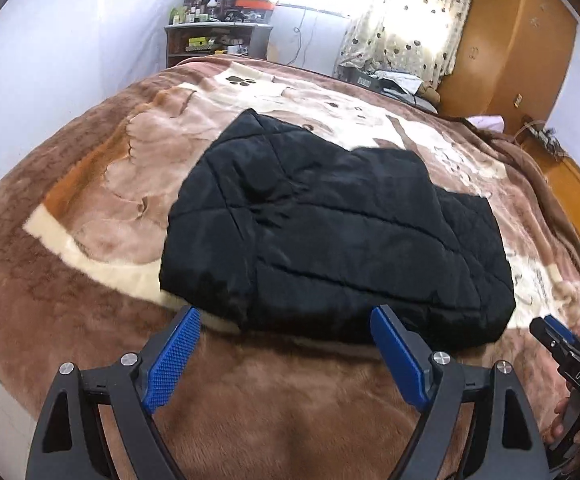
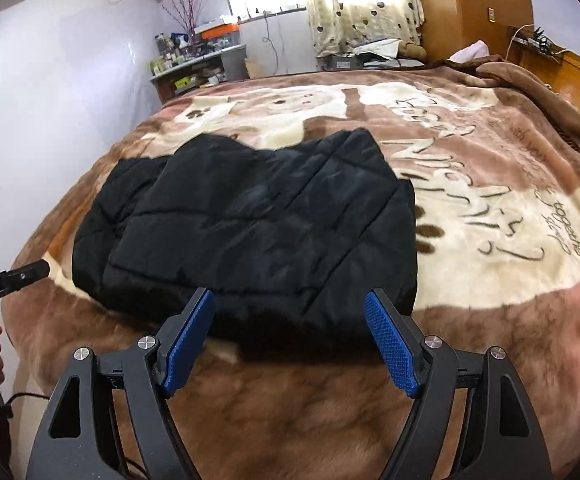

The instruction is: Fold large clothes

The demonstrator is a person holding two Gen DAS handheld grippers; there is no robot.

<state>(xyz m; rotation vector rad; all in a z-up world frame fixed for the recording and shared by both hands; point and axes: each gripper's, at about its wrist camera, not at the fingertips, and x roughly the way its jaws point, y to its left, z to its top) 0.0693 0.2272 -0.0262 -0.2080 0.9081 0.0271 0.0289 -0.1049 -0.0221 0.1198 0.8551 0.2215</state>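
Both grippers hung over the near edge of the blanket [image 1: 69, 264], the left gripper [image 1: 285, 356] and the right gripper [image 2: 290, 344] each with jaws spread and nothing between them. Just beyond their tips, the folded black jacket [image 1: 330, 232] lay flat mid-bed.

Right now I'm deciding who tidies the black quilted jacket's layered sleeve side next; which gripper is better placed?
Probably left. The left gripper hangs open just off the black quilted jacket where its folded layers overlap; the right gripper, also open and empty, faces the smoother end near the blanket's lettering.
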